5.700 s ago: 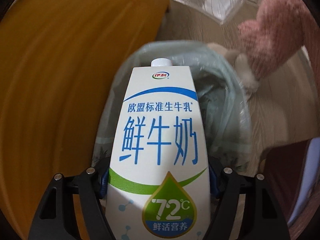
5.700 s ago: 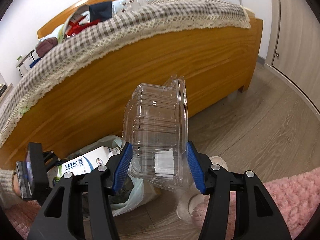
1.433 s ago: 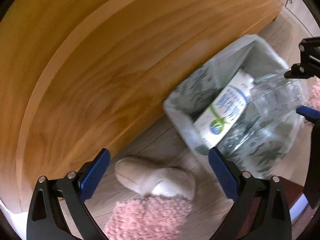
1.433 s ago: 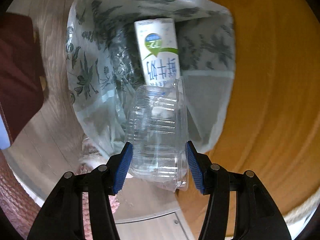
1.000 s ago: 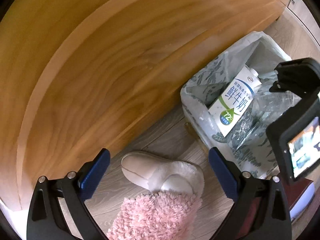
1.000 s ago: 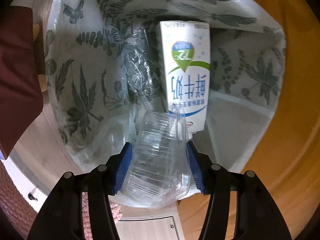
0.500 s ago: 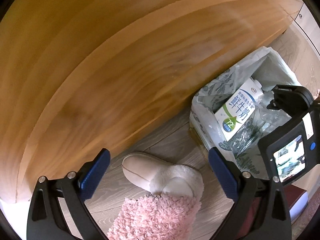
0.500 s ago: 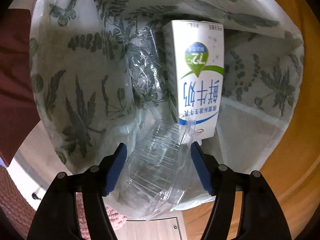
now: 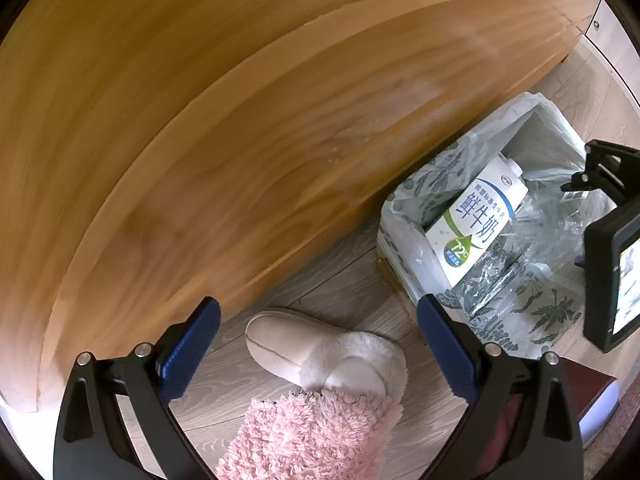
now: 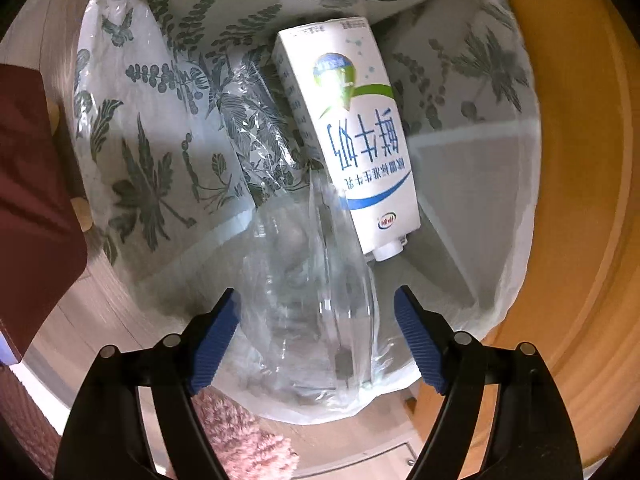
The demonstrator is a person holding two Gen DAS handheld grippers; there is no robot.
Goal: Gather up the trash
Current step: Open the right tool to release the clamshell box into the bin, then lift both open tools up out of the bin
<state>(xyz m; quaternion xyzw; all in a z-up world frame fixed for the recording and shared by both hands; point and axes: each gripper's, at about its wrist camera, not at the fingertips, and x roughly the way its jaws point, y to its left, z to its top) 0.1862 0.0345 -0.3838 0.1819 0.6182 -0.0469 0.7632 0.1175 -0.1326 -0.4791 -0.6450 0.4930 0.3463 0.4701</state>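
The right claw (image 10: 316,344) has just been opening; the clear plastic box (image 10: 308,304) lies loose between its pads, dropping into the lined bin (image 10: 160,160) beside the milk carton (image 10: 352,148). Left claw (image 9: 316,340) is wide open and empty. Next I judge: withdraw and fetch more trash.

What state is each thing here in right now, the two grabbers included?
Milk carton: capped, leaning in the bin.
Clear box: let go, dropping into the bin.
Bin bag: open, lining the bin.
Right gripper: open, jaws just widened, pads off the box.
Left gripper: open, empty.
Slipper: on the floor.
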